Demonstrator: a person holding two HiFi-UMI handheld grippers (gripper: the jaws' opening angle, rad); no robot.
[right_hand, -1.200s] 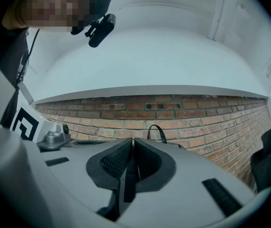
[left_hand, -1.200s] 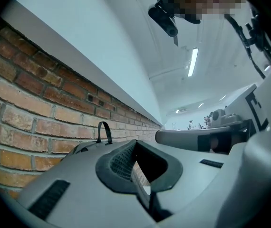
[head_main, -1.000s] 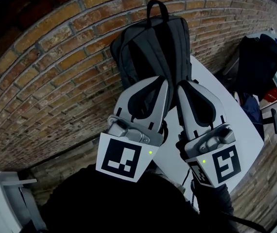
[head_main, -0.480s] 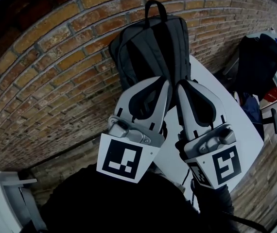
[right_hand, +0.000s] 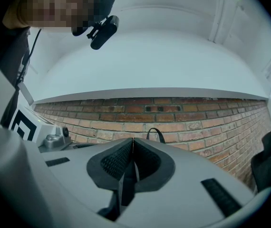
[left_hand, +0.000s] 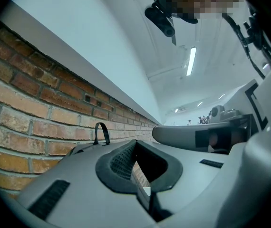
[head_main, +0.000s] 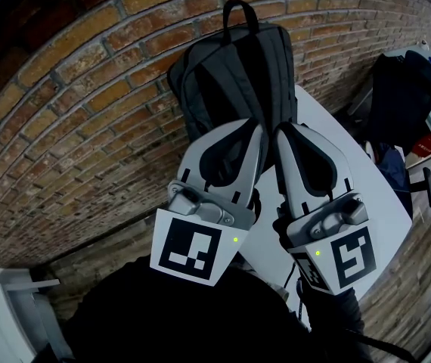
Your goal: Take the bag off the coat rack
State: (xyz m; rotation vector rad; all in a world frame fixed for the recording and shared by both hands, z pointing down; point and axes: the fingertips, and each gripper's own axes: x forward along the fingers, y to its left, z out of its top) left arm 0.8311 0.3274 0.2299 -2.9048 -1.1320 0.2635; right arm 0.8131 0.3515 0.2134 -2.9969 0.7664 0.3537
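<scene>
Backdrop: red-brown brick wall (head_main: 87, 127) fills most of your head view, and a pale ceiling with strip lights runs above it in both gripper views.
Surface: white tabletop (head_main: 351, 195) sits low and right, its near edge reaching in behind your two grippers.
Left gripper: your grey left gripper (head_main: 255, 127) has its jaws brought together with nothing between them. In the left gripper view (left_hand: 136, 142) the black ribbed pads meet at the tips, and only brick shows through the hollow behind them.
Right gripper: your grey right gripper (head_main: 283, 131) is closed as well and empty. In the right gripper view (right_hand: 132, 144) the pads close along one thin seam.
Contact: both tips overlap the lower part of the bag in the head view. Whether they touch it cannot be told.
Bag: the dark grey fabric backpack (head_main: 238, 74) lies flat against the brick, straight beyond both grippers. What carries it cannot be made out.
Bag axis: its long axis runs up the wall, with the black loop handle (head_main: 240, 13) at the top end. The shoulder-strap side seems to face you.
Loop in gripper views: it stands just past the jaw tips, left of them (left_hand: 101, 133) and right of them (right_hand: 155, 134).
Markings: a black-and-white square marker sits on the left cube (head_main: 193, 249) and on the right cube (head_main: 348, 257), each with a small green light beside it.
Far right: a black bulky bag (head_main: 401, 100) sits well apart from the backpack.
</scene>
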